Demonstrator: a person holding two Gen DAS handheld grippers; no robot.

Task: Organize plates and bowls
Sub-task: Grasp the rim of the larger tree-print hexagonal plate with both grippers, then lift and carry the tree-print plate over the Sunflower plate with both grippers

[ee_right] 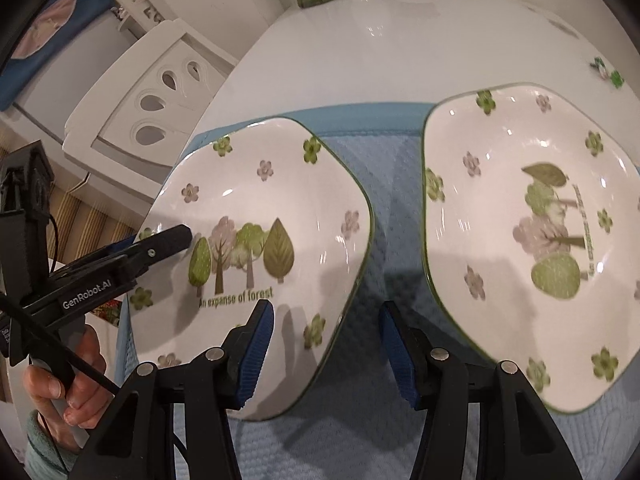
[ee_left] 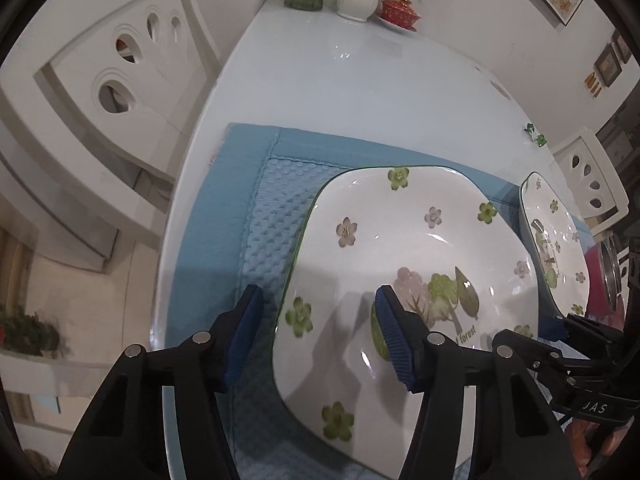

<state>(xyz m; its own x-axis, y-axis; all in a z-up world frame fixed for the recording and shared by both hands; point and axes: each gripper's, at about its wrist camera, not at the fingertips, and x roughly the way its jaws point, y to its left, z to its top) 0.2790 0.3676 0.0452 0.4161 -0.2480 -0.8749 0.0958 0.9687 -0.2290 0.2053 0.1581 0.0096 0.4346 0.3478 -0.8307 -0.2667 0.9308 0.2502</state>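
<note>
Angling steeply down, left hand-held gripper (ee_left: pixel 318 294) and right hand-held gripper (ee_right: pixel 326 310) half open astride opposite edges of one plate (ee_left: pixel 400 220).

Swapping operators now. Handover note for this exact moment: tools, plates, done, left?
Left tool: open, straddling the left edge of the left plate, one finger over its well, one outside over the mat; pads not pressing.
Right tool: open, over the right rim of the left plate and the gap between the plates, holding nothing.
Both floral plates lie flat, side by side and apart, on the blue mat; the right plate is untouched.
Done: nothing stacked or moved that I can see.
Left: grip the left plate, then sort both. No bowls in view.
</note>
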